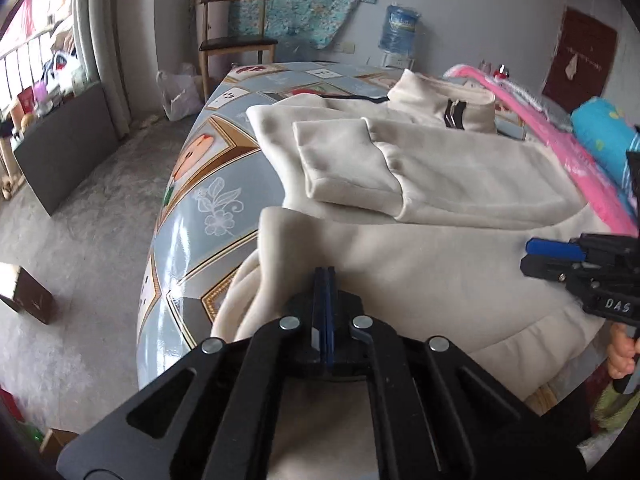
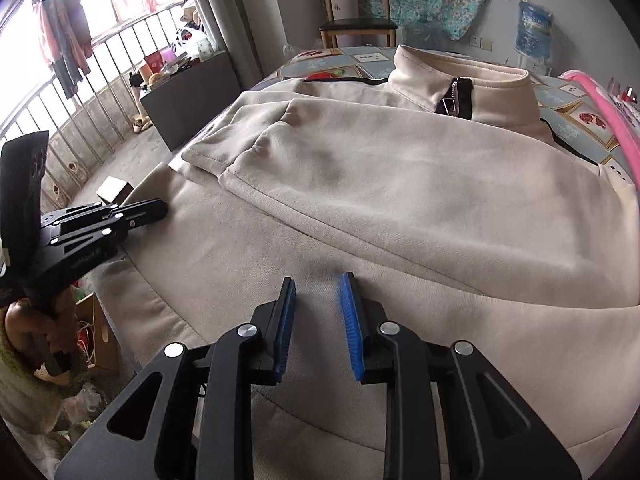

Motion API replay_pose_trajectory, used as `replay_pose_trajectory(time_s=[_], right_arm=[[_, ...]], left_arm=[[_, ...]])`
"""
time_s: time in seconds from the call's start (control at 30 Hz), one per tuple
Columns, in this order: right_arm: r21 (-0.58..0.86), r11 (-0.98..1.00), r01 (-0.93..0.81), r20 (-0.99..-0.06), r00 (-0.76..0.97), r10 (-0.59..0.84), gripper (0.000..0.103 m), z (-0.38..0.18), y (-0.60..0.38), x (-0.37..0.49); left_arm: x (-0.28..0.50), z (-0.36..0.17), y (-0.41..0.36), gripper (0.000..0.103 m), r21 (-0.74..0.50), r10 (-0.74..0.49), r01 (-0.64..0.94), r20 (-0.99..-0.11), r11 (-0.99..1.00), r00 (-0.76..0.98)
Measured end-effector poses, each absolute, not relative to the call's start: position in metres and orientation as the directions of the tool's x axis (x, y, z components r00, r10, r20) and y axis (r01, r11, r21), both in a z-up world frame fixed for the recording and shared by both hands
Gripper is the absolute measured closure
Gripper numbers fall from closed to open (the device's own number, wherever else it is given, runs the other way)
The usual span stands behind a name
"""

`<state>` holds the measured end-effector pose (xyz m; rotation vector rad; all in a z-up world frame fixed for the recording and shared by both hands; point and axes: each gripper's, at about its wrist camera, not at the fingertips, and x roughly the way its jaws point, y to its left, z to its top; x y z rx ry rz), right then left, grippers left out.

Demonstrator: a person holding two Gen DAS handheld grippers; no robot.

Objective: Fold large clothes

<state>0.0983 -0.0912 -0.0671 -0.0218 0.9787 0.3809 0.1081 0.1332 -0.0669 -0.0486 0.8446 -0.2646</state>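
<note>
A large cream sweatshirt (image 1: 440,184) with a zip collar (image 1: 454,114) lies on the patterned table (image 1: 208,152), both sleeves folded across its chest. My left gripper (image 1: 325,270) is shut, its blue pads pressed together, over the lower left hem area; no cloth shows between the pads. My right gripper (image 2: 318,280) is open and empty just above the lower body of the sweatshirt (image 2: 400,184). The right gripper also shows in the left wrist view (image 1: 532,254), and the left gripper shows in the right wrist view (image 2: 160,208) at the garment's left edge.
A pink hoop (image 1: 560,136) and blue bedding (image 1: 604,136) lie at the table's right. A wooden chair (image 1: 236,40) and a water bottle (image 1: 400,28) stand behind the table. A dark cabinet (image 1: 64,144) and boxes sit on the floor to the left.
</note>
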Motion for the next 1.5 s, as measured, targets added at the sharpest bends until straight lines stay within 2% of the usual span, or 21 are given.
replay_pose_trajectory(time_s=[0.13, 0.23, 0.37, 0.4, 0.53, 0.7, 0.87, 1.03, 1.2, 1.33, 1.5], right_arm=[[0.158, 0.932, -0.325, -0.813, 0.493, 0.31, 0.08, -0.068, -0.092, 0.103], [0.196, 0.928, -0.315, -0.809, 0.483, 0.335, 0.08, -0.068, -0.097, 0.105], [0.229, 0.921, -0.316, -0.805, 0.47, 0.362, 0.08, -0.07, -0.101, 0.108], [0.235, 0.918, -0.319, -0.804, 0.467, 0.368, 0.08, -0.07, -0.102, 0.109], [0.265, 0.91, -0.319, -0.804, 0.447, 0.391, 0.08, -0.069, -0.105, 0.112], [0.299, 0.91, -0.288, -0.767, 0.495, 0.409, 0.08, -0.041, -0.121, 0.098], [0.223, 0.924, -0.31, -0.748, 0.554, 0.366, 0.079, -0.011, -0.128, 0.047], [0.147, 0.939, -0.31, -0.791, 0.533, 0.3, 0.079, -0.026, -0.124, 0.015], [0.138, 0.955, -0.261, -0.812, 0.522, 0.26, 0.079, -0.061, -0.123, 0.031], [0.201, 0.953, -0.226, -0.786, 0.544, 0.295, 0.077, -0.072, -0.13, 0.047], [0.138, 0.965, -0.224, -0.802, 0.545, 0.242, 0.077, -0.071, -0.121, 0.058]], left_arm=[[0.114, -0.064, 0.147, 0.101, -0.124, -0.229, 0.202, -0.706, 0.972, 0.67], [0.115, -0.066, 0.159, 0.101, -0.176, -0.262, 0.194, -0.694, 0.965, 0.671], [0.104, -0.054, 0.16, 0.101, -0.082, -0.171, 0.159, -0.685, 0.984, 0.708], [0.1, -0.049, 0.163, 0.101, -0.091, -0.174, 0.153, -0.678, 0.984, 0.715], [0.084, -0.036, 0.154, 0.101, -0.195, -0.29, 0.215, -0.652, 0.957, 0.701], [0.065, -0.043, 0.096, 0.101, -0.158, -0.368, 0.364, -0.678, 0.918, 0.636], [0.043, -0.049, 0.063, 0.101, -0.21, -0.465, 0.458, -0.681, 0.864, 0.566], [0.03, -0.052, 0.034, 0.101, -0.237, -0.526, 0.523, -0.673, 0.819, 0.52], [0.044, -0.066, 0.015, 0.101, -0.207, -0.489, 0.511, -0.706, 0.834, 0.512], [0.055, -0.072, 0.01, 0.101, -0.205, -0.48, 0.498, -0.706, 0.842, 0.52], [0.057, -0.073, 0.003, 0.101, -0.162, -0.456, 0.505, -0.709, 0.848, 0.538]])
